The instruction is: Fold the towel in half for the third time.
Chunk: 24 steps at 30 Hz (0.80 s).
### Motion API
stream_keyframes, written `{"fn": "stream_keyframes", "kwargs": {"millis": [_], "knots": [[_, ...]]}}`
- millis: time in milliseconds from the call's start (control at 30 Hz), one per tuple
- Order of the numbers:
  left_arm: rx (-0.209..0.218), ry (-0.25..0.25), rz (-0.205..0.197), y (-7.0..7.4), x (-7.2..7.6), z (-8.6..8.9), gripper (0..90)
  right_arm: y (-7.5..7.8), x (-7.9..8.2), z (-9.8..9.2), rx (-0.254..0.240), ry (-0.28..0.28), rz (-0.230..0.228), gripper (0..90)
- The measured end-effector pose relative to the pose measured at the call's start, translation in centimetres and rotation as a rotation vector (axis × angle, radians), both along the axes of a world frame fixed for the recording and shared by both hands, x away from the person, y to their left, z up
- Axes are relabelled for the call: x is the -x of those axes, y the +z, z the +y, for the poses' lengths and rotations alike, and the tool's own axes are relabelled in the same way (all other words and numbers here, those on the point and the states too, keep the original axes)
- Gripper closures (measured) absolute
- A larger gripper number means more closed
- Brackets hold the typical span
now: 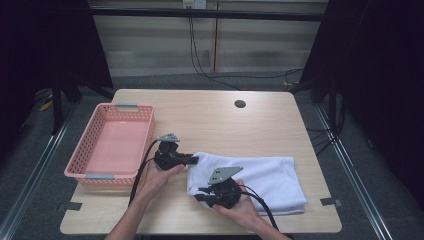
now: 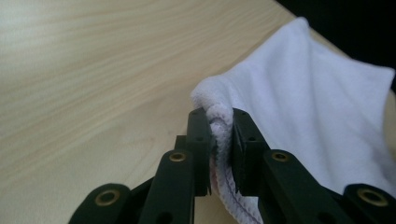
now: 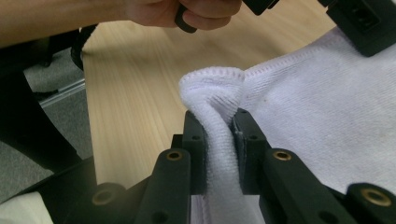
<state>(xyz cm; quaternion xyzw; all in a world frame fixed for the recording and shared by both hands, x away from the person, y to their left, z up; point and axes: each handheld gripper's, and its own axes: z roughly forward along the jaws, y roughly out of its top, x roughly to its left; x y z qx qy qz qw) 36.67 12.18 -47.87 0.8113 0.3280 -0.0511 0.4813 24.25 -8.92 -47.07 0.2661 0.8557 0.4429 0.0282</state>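
A white terry-cloth towel (image 1: 260,180) lies folded into a rough rectangle on the near right part of the pale wooden table (image 1: 210,120), its long side running left to right. Its surface is soft and looped, and a stitched hem runs along the edge, with a faint reddish thread visible in the left gripper view. The left end of the towel is bunched up where both tools have hold of it, while the right end lies flat, reaching close to the table's right edge.

The black left gripper (image 1: 192,160), held in the person's left hand (image 1: 157,177), points rightward at the towel's far left corner. In the left gripper view (image 2: 219,144) its 2 jaws stand nearly together, with a folded wad of hem pinched between the pads and bulging out above them.

The black right gripper (image 1: 200,192), in the right hand (image 1: 245,207), sits at the towel's near left corner. In the right gripper view (image 3: 218,149) its 2 jaws are likewise drawn close, clamping a fold of cloth that rises in a rounded hump above the tips.

A pink plastic lattice basket (image 1: 145,125) stands at the left side of the table, just beside the left gripper and apart from the towel.
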Motion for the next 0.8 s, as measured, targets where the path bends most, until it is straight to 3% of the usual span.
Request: {"fn": "stream_keyframes", "kwargs": {"millis": [133,467,800], "knots": [[-0.015,-0.002,-0.001,0.4,-0.4,-0.5,79.6,0.7,-0.3,-0.3,-0.023,-0.006,-0.002,77.9],[0.056,0.011,-0.014,2.5,-0.9,-0.2,79.8,2.7,-0.9,-0.8,-0.088,-0.023,-0.004,78.1],[0.077,0.042,-0.031,3.7,-0.7,1.3,80.0,3.9,-1.3,0.2,-0.132,-0.016,-0.007,78.1]]}}
